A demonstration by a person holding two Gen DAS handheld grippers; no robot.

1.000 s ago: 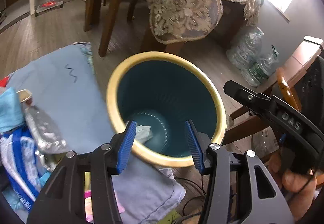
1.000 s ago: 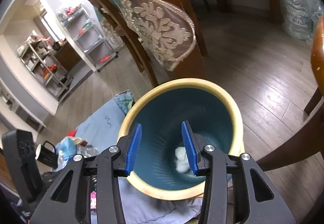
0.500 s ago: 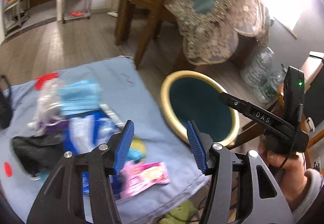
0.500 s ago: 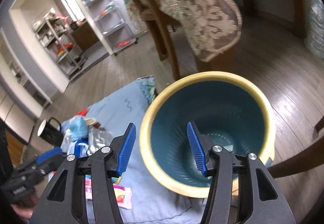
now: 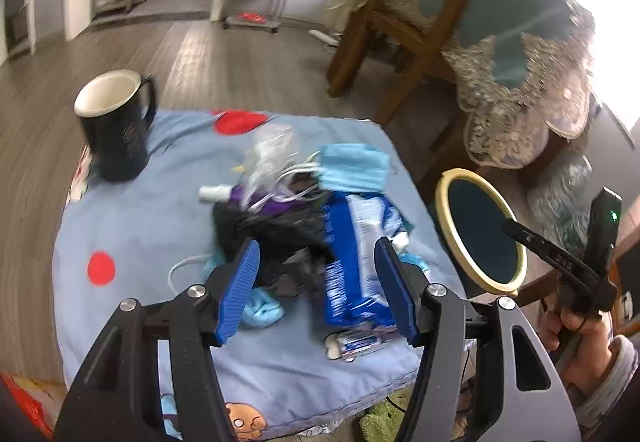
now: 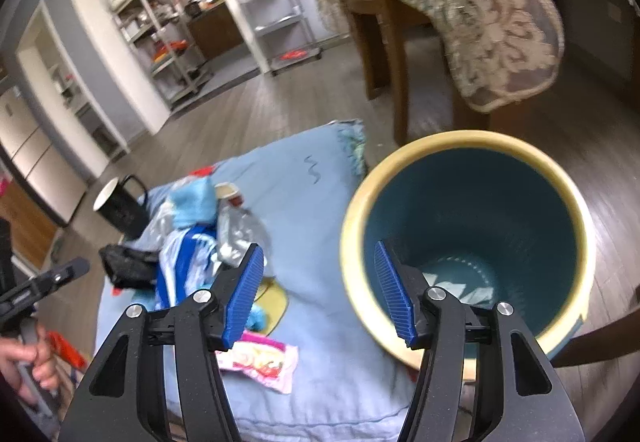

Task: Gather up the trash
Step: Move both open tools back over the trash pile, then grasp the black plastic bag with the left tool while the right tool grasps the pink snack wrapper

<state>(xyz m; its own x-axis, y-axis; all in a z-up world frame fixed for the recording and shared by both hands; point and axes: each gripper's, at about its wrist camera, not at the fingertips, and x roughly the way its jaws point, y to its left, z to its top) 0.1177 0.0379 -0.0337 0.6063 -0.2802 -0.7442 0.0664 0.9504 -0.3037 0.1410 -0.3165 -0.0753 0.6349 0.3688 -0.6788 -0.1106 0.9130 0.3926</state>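
A pile of trash lies on a light blue cloth (image 5: 132,226): a blue and white wrapper (image 5: 356,258), a black bag (image 5: 272,238), a blue face mask (image 5: 352,166) and clear crumpled plastic (image 5: 268,154). My left gripper (image 5: 318,288) is open and empty, low over the black bag and wrapper. A teal bin with a yellow rim (image 6: 472,242) stands right of the cloth with white scraps (image 6: 456,288) at its bottom. My right gripper (image 6: 320,290) is open and empty, above the bin's left rim. A pink wrapper (image 6: 260,358) lies by it.
A black mug (image 5: 118,126) stands at the cloth's far left corner. A wooden chair (image 5: 404,18) and a table with a lace cloth (image 5: 520,82) stand behind the bin. Plastic water bottles (image 5: 560,190) lie on the floor. Shelving racks (image 6: 276,2) line the far wall.
My left gripper has swung left from over the bin to over the trash pile. My right gripper has shifted left from inside the bin mouth to its left rim. Both stayed open.
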